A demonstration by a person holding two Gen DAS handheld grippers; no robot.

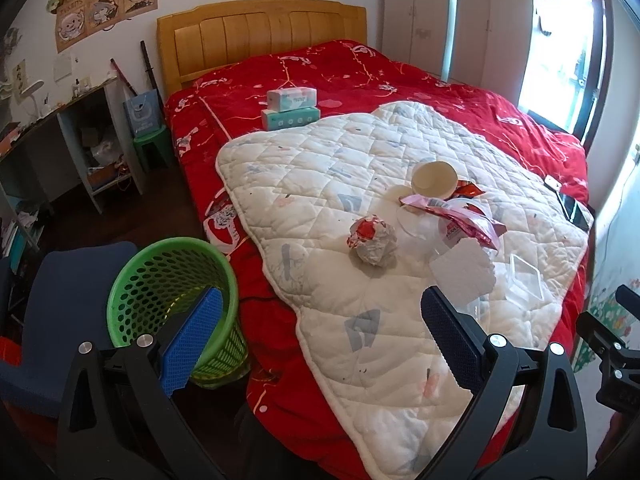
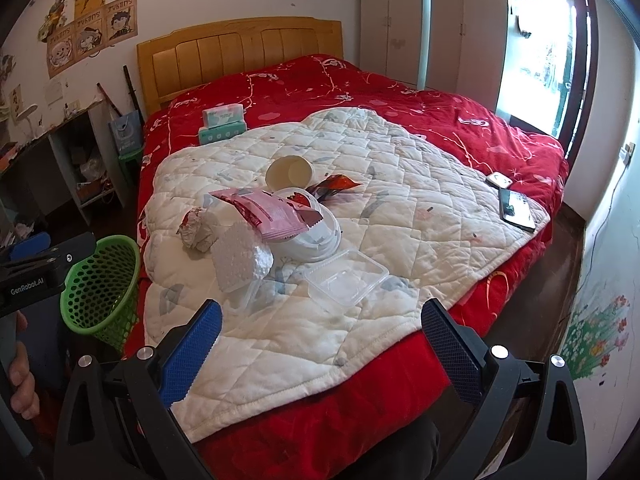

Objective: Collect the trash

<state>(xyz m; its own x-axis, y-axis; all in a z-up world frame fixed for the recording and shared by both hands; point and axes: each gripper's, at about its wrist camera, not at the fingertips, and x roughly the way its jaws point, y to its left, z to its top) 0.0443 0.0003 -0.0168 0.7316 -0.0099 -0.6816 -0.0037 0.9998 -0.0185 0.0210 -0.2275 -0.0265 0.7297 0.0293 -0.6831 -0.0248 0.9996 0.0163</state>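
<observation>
— Where is the trash?

— On the white quilt [image 2: 400,216] spread over the red bed [image 2: 420,104]; a paper cup [image 2: 289,173] lies on its side, mouth toward me; a pink wrapper [image 2: 268,212] runs its long axis left to right over a white bowl [image 2: 320,240]; a crumpled ball [image 1: 371,240], a foam piece [image 2: 240,258] and a clear lid [image 2: 346,280] lie near.

— And the bin?

— The green basket [image 1: 176,292] stands tilted beside the bed on the left.

— Your grippers?

— My left gripper [image 1: 320,336] is spread wide, holding nothing; my right gripper [image 2: 320,340] likewise; "GenRobot.AI" reads on the left one's body.
</observation>
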